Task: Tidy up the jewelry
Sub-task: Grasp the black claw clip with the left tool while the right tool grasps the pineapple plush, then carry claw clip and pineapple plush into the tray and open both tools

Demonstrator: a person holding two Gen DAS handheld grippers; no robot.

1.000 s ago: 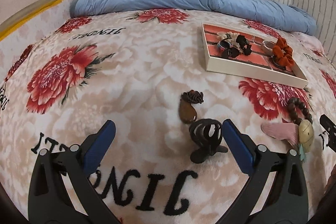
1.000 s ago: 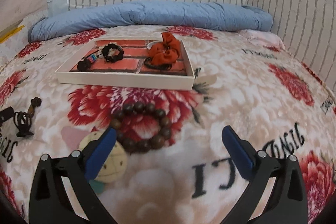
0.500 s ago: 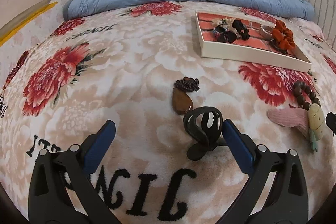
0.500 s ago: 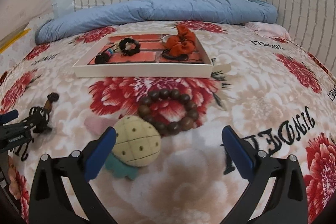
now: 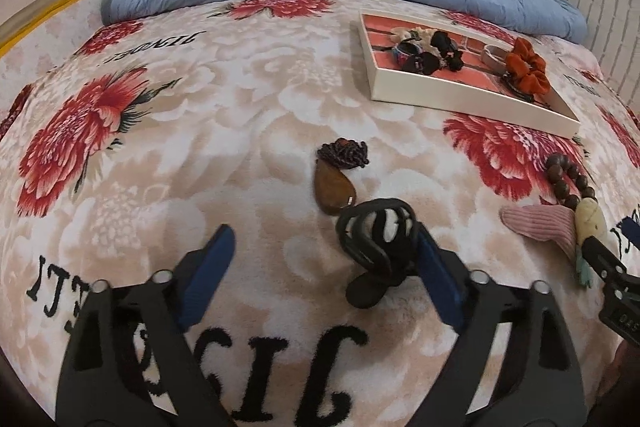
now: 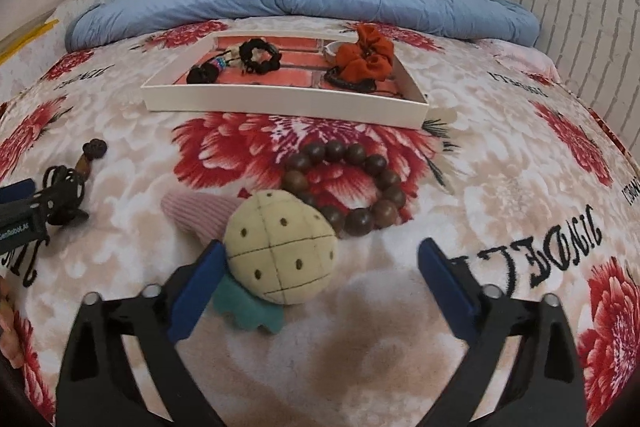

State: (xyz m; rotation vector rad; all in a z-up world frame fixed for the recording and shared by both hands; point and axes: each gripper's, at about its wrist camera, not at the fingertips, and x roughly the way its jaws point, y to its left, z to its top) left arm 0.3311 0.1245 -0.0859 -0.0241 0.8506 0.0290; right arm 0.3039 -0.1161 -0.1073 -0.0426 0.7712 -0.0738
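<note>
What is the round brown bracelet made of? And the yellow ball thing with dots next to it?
The bead bracelet looks like polished wood: dark brown round beads with a soft shine, though they could be plastic. The yellow pineapple-shaped clip looks like stuffed fabric: fuzzy matte surface, stitched lines and a green felt-like leaf.

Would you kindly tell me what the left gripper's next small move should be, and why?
Probably shift sideways toward the black claw clip before closing further. The left gripper, whose jaws have just been narrowing, has the clip against one finger, off centre, not yet gripped.
</note>
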